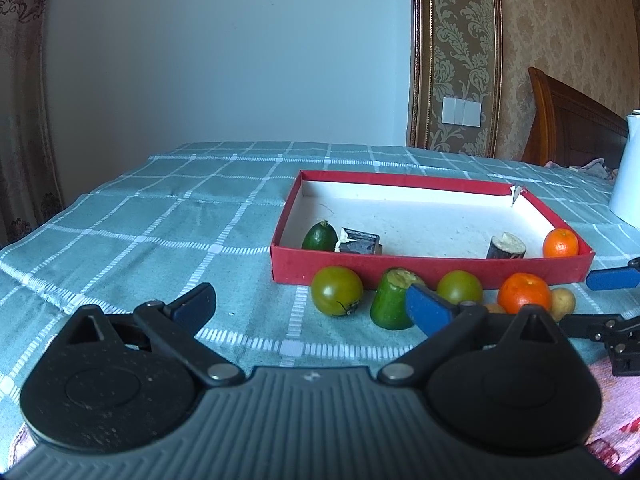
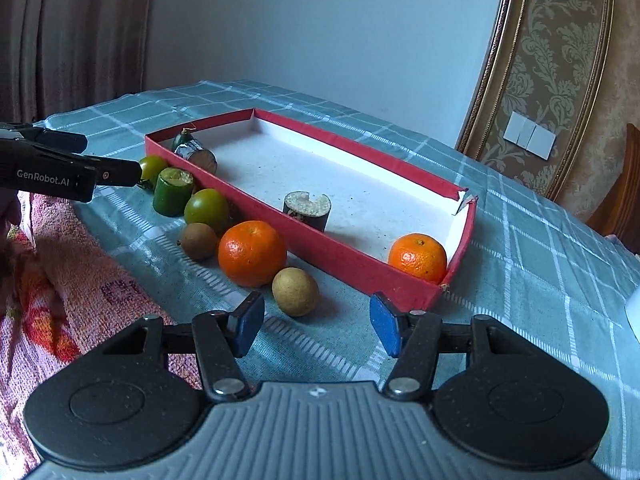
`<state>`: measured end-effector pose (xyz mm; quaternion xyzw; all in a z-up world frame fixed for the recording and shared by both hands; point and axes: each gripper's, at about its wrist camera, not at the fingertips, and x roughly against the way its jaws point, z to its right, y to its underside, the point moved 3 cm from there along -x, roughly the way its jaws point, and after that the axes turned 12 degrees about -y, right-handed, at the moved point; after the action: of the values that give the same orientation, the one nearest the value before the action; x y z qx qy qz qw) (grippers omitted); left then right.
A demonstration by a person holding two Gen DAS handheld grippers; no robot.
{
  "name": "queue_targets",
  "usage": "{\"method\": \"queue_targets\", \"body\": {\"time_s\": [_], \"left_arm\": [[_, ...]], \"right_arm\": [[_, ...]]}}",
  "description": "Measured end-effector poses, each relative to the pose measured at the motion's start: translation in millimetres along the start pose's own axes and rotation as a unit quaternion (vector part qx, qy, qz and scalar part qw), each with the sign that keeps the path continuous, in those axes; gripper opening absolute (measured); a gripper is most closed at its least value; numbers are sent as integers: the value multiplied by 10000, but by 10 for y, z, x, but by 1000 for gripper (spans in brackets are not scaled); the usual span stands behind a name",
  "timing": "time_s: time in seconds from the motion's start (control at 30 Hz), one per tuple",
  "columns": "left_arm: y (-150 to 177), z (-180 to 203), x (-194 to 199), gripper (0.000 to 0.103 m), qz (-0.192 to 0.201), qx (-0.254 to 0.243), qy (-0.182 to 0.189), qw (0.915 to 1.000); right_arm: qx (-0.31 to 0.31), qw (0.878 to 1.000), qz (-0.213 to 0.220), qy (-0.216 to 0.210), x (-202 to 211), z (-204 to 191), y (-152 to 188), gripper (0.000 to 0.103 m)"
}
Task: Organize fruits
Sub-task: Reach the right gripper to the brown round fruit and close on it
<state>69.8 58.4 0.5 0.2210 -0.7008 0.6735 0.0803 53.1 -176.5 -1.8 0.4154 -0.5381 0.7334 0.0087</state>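
Note:
A red tray with a white floor lies on the checked cloth. It holds an orange, two dark cut stalk pieces and a small green fruit. In front of it lie two green tomatoes, a cut cucumber piece, an orange, a kiwi and a yellowish fruit. My left gripper is open and empty, before the tomatoes. My right gripper is open and empty, just short of the yellowish fruit.
A white jug stands at the right beyond the tray. A pink patterned towel covers the near table edge. A wooden headboard and wall stand behind.

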Motion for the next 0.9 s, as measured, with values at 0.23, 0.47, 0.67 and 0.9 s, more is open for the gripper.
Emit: {"method": "queue_targets", "body": {"time_s": [0.23,0.47,0.67,0.9], "left_arm": [[1,1,-2,101,0,-1,0,10000],[-2,1,-3,101,1,1,1,10000],[-6,-2,0,101,-1,9,-4,10000],[-15,1,0,101,-18,14,-11,10000]], "right_arm": [[110,9999,-80,-83,-90,4,-26,43],[229,9996,-69,-145,-131,-47,-32,27],[-94,9999,129,-65,-62,11,-22,26],[-578,9970,512,17,81,128,-42,26]]}}
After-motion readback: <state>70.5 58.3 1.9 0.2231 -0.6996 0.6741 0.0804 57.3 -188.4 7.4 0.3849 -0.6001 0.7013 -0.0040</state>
